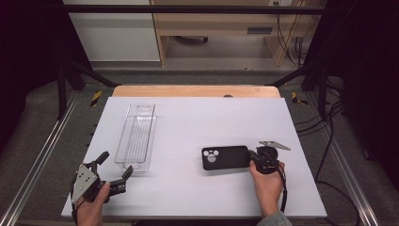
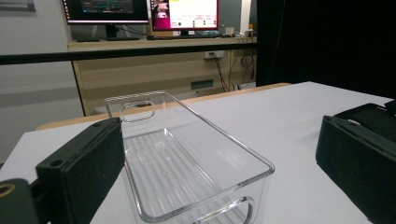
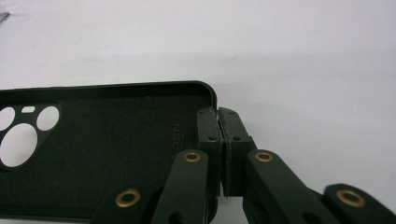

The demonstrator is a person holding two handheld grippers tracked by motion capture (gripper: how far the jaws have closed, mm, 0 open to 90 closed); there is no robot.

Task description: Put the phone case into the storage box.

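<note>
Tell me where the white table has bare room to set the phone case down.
Free: the wide patch beyond the phone case, between the clear bin and the table right edge; also the near strip between the left gripper and the right hand. Crowded: the left side, where the open left gripper sits close to the bin's near end.

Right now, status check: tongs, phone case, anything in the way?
Left tongs open, at near end of clear bin. Right tongs shut on black phone case wall, case on white table. Nothing between case and bin.
</note>
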